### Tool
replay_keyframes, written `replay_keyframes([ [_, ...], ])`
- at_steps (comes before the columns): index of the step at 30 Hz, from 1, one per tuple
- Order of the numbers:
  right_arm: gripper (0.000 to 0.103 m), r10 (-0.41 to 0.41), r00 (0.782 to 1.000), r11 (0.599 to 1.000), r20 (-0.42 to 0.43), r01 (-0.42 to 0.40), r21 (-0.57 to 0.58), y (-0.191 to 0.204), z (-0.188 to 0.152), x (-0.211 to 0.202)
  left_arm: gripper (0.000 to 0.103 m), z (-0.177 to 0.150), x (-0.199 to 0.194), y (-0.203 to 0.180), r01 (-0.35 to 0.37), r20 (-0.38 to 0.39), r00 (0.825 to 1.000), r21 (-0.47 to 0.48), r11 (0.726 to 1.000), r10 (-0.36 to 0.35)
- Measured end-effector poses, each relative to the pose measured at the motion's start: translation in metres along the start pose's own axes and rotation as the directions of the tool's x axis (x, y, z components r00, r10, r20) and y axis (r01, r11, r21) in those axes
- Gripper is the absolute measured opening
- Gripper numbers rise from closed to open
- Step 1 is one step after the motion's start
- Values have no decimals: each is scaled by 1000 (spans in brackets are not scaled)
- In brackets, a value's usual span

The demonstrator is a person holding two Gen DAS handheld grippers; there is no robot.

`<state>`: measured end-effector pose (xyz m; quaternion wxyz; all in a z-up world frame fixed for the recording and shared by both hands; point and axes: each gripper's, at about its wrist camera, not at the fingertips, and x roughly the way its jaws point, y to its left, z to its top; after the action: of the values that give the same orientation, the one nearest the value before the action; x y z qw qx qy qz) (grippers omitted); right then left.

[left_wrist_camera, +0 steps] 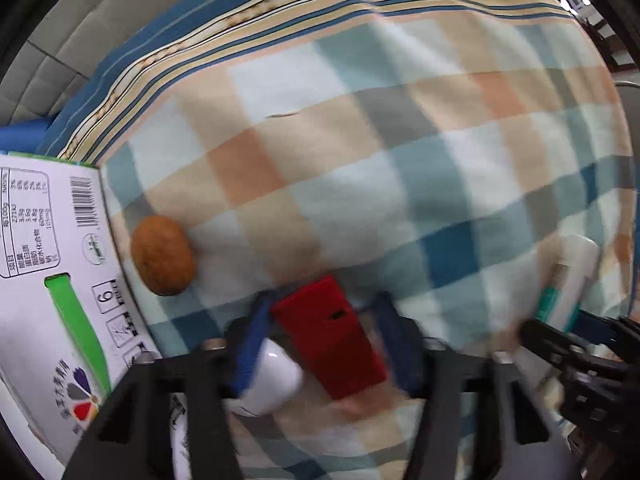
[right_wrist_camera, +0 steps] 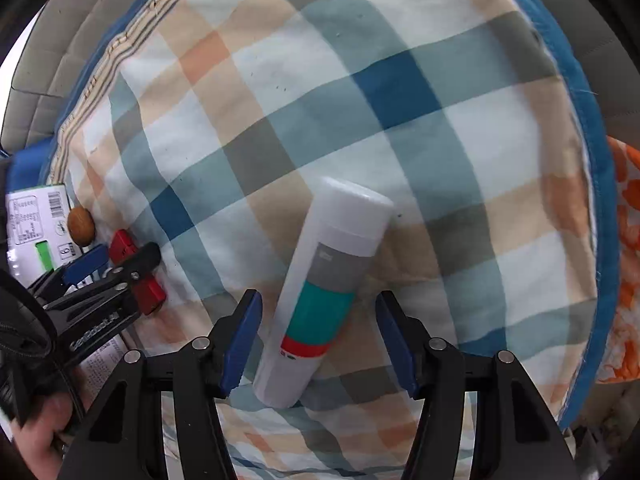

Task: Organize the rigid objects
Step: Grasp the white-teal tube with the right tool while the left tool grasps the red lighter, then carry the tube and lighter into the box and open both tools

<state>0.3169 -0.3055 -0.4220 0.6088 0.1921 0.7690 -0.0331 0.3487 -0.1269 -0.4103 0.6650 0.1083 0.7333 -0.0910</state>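
A red rectangular block (left_wrist_camera: 330, 334) lies on the checked cloth between the blue pads of my left gripper (left_wrist_camera: 322, 308), which is open around it. A white rounded object (left_wrist_camera: 272, 380) lies beside the left pad. A brown walnut (left_wrist_camera: 163, 255) sits to the left, next to a white and green carton (left_wrist_camera: 52, 280). In the right wrist view a white bottle with grey, teal and red bands (right_wrist_camera: 320, 292) lies between the open fingers of my right gripper (right_wrist_camera: 318, 312). The left gripper (right_wrist_camera: 112, 268), red block (right_wrist_camera: 136, 276), walnut (right_wrist_camera: 81, 226) and carton (right_wrist_camera: 34, 224) show at the left.
The checked cloth (right_wrist_camera: 360, 100) has a striped blue border and covers a padded surface; grey cushions (left_wrist_camera: 120, 20) lie beyond its far edge. An orange patterned fabric (right_wrist_camera: 626, 264) lies past the right edge. The bottle and right gripper (left_wrist_camera: 576, 336) show at right in the left wrist view.
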Motion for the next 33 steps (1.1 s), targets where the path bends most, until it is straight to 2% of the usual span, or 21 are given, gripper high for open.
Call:
replay_keyframes([
  [2,51,-26,1000,1000,0,26,-12,2,1,3,37,-1,0,-7,-3,6,1000,14,1000,3],
  [3,43,-33,999,999,4,33,-25,3,1,4,36,-1,-1,-9,5,6,1000,16,1000,-5],
  [8,39,-81,996,993,-29,78,-92,1,-5,1,31,-2,-3,-8,145,7,989,-21,989,-145],
  [11,38,-122,992,986,-42,117,-119,-11,-10,-2,32,-4,-1,-3,176,3,984,-47,983,-176],
  [13,38,-104,994,989,-45,98,-109,-17,-12,-3,44,-9,4,4,193,-6,981,-72,979,-193],
  [15,39,-83,995,993,-57,77,-89,-20,-11,-2,61,-14,8,-2,209,-14,977,-72,975,-211],
  [16,39,-67,996,995,-62,62,-78,-26,-10,-2,62,-16,9,-4,207,-19,978,-65,976,-209],
  [19,40,-60,995,996,-79,54,-74,-24,-16,8,61,-23,13,-20,138,-6,990,-1,990,-138],
  [22,40,-111,992,989,-62,104,-106,-15,-21,19,44,-28,11,-32,59,19,998,29,998,-60],
  [23,40,-132,990,985,-49,125,-118,-12,-22,21,31,-30,9,-35,52,34,998,37,998,-53],
  [25,38,-163,986,978,-42,156,-138,-7,-27,24,32,-32,7,-36,58,40,997,35,998,-59],
  [29,36,-163,986,980,-42,156,-127,-8,-27,23,32,-40,-3,-25,93,42,995,9,996,-93],
  [33,35,-132,991,985,-40,126,-118,-15,-28,15,31,-50,-25,-29,65,91,993,62,996,-70],
])
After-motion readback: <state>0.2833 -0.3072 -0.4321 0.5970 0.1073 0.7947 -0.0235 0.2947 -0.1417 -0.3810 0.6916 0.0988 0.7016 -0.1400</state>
